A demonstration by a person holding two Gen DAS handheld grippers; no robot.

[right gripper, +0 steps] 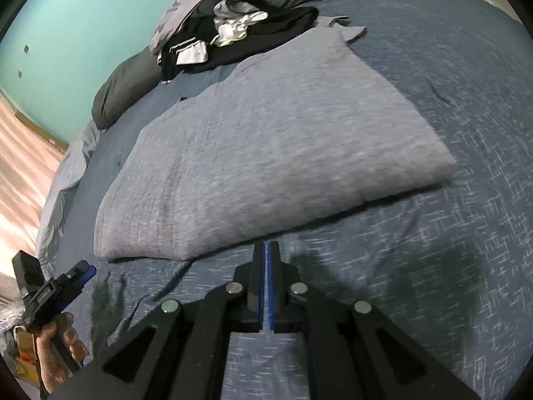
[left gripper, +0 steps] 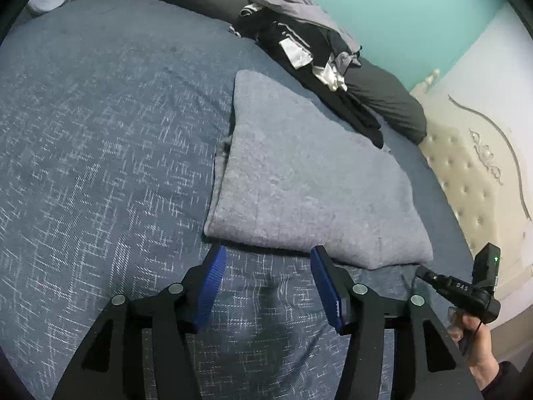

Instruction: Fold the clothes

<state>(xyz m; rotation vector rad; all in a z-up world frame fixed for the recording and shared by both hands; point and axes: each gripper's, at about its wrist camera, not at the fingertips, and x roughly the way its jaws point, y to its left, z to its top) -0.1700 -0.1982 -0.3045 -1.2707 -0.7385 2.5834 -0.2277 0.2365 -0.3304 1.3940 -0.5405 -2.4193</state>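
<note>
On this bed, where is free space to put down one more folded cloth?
The blue patterned bedspread lies bare left of the folded grey garment and in front of it, near both grippers. Behind it is crowded: a pile of black and grey clothes lies over dark pillows.

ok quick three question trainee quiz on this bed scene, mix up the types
1. True or false: the left gripper holds the folded grey garment.
2. Which gripper is shut? A) left B) right
3. Fill in: the unfolded clothes pile lies on a dark ____.

Key: 1 false, it is open and empty, just short of the garment's near edge. 2 B. 3 pillow.
</note>
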